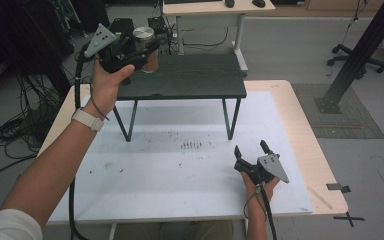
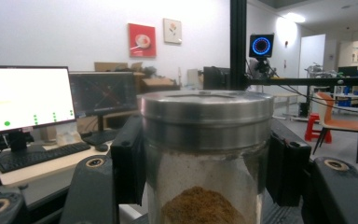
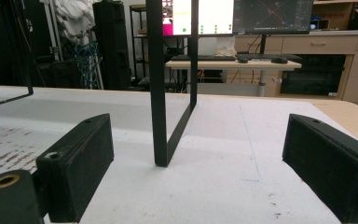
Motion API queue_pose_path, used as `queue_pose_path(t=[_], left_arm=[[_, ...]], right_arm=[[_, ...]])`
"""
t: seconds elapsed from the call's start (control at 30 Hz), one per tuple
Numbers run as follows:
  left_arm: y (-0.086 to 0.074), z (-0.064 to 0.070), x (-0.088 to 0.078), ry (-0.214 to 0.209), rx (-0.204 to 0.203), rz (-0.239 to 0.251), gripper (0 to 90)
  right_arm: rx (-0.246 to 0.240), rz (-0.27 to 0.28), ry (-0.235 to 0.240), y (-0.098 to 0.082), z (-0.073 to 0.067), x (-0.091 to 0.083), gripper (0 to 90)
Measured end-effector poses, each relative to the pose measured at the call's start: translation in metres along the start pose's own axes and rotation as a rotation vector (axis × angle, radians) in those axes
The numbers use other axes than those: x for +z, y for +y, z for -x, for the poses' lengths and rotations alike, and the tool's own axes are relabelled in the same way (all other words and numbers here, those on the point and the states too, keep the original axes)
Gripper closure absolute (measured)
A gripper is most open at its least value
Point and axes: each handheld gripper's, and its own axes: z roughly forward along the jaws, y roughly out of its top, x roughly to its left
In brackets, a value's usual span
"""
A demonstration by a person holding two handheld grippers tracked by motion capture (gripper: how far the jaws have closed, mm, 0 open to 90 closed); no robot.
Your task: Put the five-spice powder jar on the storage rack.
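While the right tool (image 1: pixel 253 149) gapes, the left tool (image 1: pixel 147 54) clamps a round, metal-lidded, seemingly glass jar (image 1: pixel 145 48).

A black raised shelf (image 1: pixel 190 77) on thin legs stands on the white mat (image 1: pixel 180 175) covering the desk (image 1: pixel 310 150). Behind, monitors (image 2: pixel 25 98), a keyboard (image 2: pixel 42 154), two wall pictures (image 2: pixel 142 39) and an orange chair (image 2: pixel 338 121).

The left arm reaches forward and up, wrist bent, with the left gripper (image 1: pixel 147 50) held level and its jaws clamped tight on a jar (image 2: pixel 205 154). The right hand (image 1: pixel 260 182) rests low near the table's front, the right gripper (image 1: pixel 253 148) pointing forward, jaws spread wide apart.
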Motion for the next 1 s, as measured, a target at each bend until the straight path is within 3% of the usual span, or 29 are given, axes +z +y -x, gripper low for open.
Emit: queue_pose_path(t=[0.17,0.47,1.0], left_arm=[[-0.009,-0.006,0.008,0.016,-0.004,-0.006,42.4],[-0.028,-0.012,0.021,0.008,-0.012,-0.040,42.4],[-0.055,-0.025,0.033,0.034,-0.034,-0.079,42.4]], right_arm=[[0.001,0.000,0.000,0.000,0.000,0.000,8.9],[0.000,0.000,0.000,0.000,0.000,0.000,8.9],[0.000,-0.001,0.000,0.000,0.000,0.000,9.2]])
